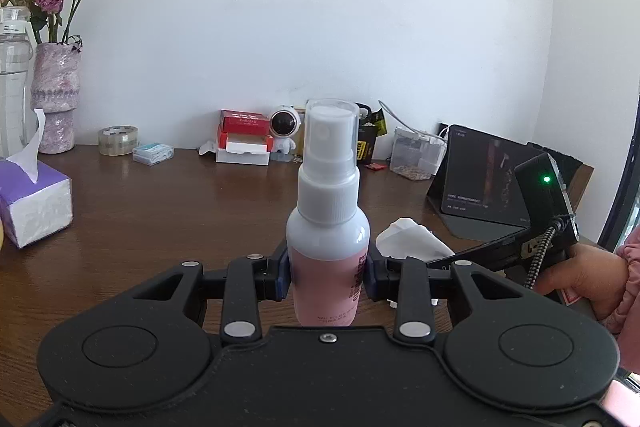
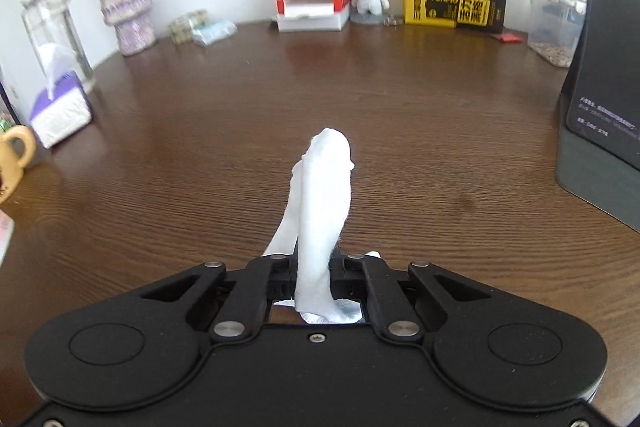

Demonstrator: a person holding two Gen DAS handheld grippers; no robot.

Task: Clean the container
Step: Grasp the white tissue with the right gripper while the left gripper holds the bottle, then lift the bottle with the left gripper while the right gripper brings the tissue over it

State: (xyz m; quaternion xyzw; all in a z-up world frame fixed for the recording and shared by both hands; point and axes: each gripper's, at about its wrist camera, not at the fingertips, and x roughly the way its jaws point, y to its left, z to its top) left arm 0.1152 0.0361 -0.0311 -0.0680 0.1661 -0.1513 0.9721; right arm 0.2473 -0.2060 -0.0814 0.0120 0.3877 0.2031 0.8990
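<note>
A brown wooden table (image 2: 400,131) fills both views, with a dark tablet (image 2: 604,99) standing at its right edge and a purple tissue box (image 1: 34,203) at the left. The left gripper (image 1: 327,273) is clamped on a spray bottle (image 1: 328,227), held upright above the table, its pink label between the jaws and a clear cap on top. The right gripper (image 2: 314,275) pinches a white tissue (image 2: 324,211), which sticks forward over the bare wood. A hand (image 1: 580,279) in a pink sleeve holds the right gripper's handle.
</note>
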